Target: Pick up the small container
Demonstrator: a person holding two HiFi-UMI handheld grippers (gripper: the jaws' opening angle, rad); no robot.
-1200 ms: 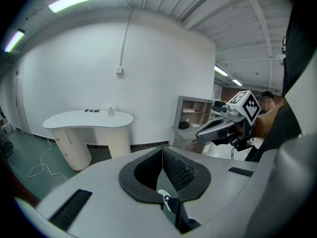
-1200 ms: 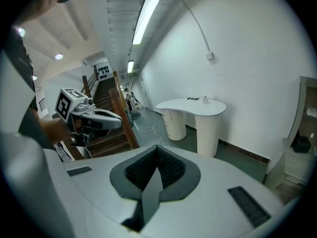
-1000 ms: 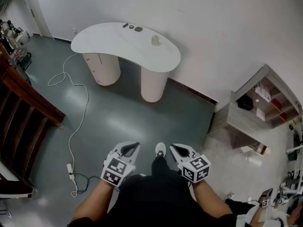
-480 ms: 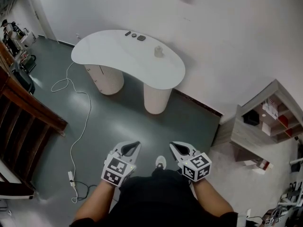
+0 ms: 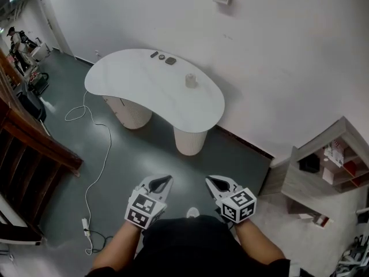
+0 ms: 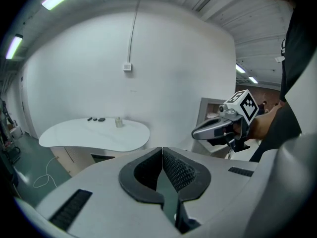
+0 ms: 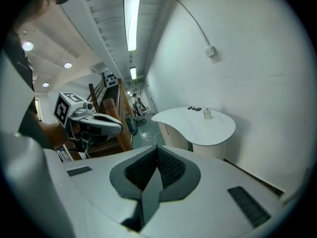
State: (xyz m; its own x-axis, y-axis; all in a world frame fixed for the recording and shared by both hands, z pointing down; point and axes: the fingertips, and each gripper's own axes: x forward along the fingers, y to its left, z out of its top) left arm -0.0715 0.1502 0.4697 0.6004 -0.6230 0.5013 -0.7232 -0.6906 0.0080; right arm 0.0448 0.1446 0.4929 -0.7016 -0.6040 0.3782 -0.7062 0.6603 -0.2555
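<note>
place: office-like studio | cues: white kidney-shaped table, open shelf unit, grey floor, ceiling strip lights

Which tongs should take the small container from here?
Right, marginally. Left tongs and right tongs are both shut, empty, side by side, far short of the table. The small container stands toward the table's right end, so the right's path looks slightly shorter.

One table, one small container, three dark items — two grippers.
</note>
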